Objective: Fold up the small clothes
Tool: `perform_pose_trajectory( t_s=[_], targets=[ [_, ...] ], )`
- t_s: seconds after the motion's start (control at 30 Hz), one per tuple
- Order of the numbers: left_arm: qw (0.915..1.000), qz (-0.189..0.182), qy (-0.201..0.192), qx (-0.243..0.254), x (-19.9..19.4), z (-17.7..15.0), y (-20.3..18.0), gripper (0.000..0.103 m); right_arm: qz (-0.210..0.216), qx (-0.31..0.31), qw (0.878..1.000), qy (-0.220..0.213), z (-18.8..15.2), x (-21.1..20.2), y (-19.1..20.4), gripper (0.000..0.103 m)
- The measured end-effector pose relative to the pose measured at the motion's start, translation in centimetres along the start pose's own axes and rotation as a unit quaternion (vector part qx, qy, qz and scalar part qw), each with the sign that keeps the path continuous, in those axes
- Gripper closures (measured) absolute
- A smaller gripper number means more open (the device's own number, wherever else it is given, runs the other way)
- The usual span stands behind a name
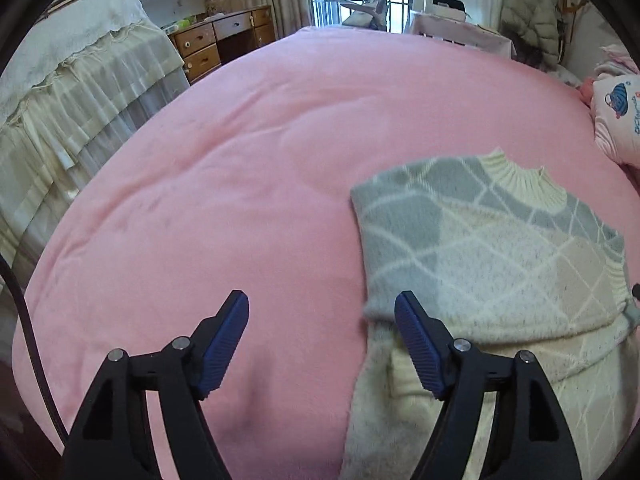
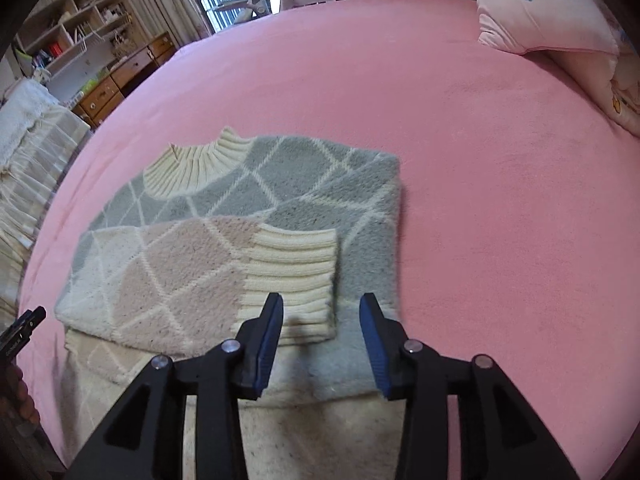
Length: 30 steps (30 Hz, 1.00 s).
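Note:
A small knitted sweater (image 1: 496,248) with grey, beige and cream diamonds and a cream ribbed collar lies flat on the pink bed (image 1: 240,184). Both sleeves are folded across its body; the ribbed cuff (image 2: 292,268) of one lies on top. My left gripper (image 1: 320,308) is open and empty, at the sweater's left edge, its right finger over the fabric. My right gripper (image 2: 322,312) is open and empty, just above the sweater (image 2: 248,216), near the ribbed cuff. The left gripper's tip (image 2: 28,322) shows at the left edge of the right wrist view.
A pink pillow (image 2: 548,12) lies at the bed's far right corner, also in the left wrist view (image 1: 616,120). A cream lace-covered piece of furniture (image 1: 80,92) stands left of the bed, wooden drawers (image 1: 208,44) behind it. A window and chair stand beyond the far edge.

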<state>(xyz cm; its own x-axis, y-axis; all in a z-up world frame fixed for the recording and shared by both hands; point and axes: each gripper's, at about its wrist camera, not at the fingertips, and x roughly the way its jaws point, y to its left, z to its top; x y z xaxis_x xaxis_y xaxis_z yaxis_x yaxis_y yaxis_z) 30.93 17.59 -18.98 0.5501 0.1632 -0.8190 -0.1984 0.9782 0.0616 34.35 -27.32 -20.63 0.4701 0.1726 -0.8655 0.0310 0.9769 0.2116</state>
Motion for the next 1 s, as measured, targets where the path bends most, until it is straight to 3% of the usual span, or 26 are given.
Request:
perform_pose_trajectory(
  t_s=[0.1,0.23,0.27,0.43,0.63,0.7,0.77,0.8,0.93,1.0],
  targets=[
    [0.9987,-0.035,0.037,0.002,2.7,2.3,-0.7,0.024,0.011,0.02,1.0,0.004,0.5,0.4,-1.0,0.063],
    [0.994,-0.025,0.107,0.004,9.2,3.6,-2.3,0.024,0.026,0.037,0.999,0.014,1.5,1.9,-1.0,0.063],
    [0.9921,-0.044,0.117,-0.014,10.6,4.0,-2.2,0.023,0.027,0.039,0.999,0.015,1.8,2.3,-0.9,0.063],
    [0.9858,-0.096,0.129,-0.05,13.6,5.5,-2.0,0.006,0.014,0.034,0.999,0.005,3.1,3.1,-0.2,0.063],
    [0.9868,-0.11,0.113,-0.035,14.7,6.8,-2.3,0.005,-0.004,0.068,0.997,-0.018,4.8,2.9,-3.0,0.063],
    [0.9878,-0.115,0.102,-0.025,15.0,7.5,-2.7,0.016,-0.022,0.085,0.996,-0.015,5.2,3.6,-4.2,0.063],
    [0.9852,-0.136,0.102,-0.023,15.4,8.2,-3.0,0.038,-0.015,0.099,0.995,-0.007,5.8,4.5,-5.0,0.063],
    [0.9815,-0.156,0.107,-0.029,15.6,8.6,-3.3,0.056,-0.003,0.105,0.994,0.0,6.1,5.2,-5.3,0.063],
    [0.9848,-0.132,0.104,-0.042,15.9,9.5,-4.5,0.08,0.03,0.111,0.993,0.027,7.2,7.9,-5.1,0.063],
    [0.9886,-0.11,0.097,-0.032,15.6,9.7,-5.4,0.083,0.024,0.097,0.995,0.023,7.5,8.8,-4.3,0.08]
  ],
)
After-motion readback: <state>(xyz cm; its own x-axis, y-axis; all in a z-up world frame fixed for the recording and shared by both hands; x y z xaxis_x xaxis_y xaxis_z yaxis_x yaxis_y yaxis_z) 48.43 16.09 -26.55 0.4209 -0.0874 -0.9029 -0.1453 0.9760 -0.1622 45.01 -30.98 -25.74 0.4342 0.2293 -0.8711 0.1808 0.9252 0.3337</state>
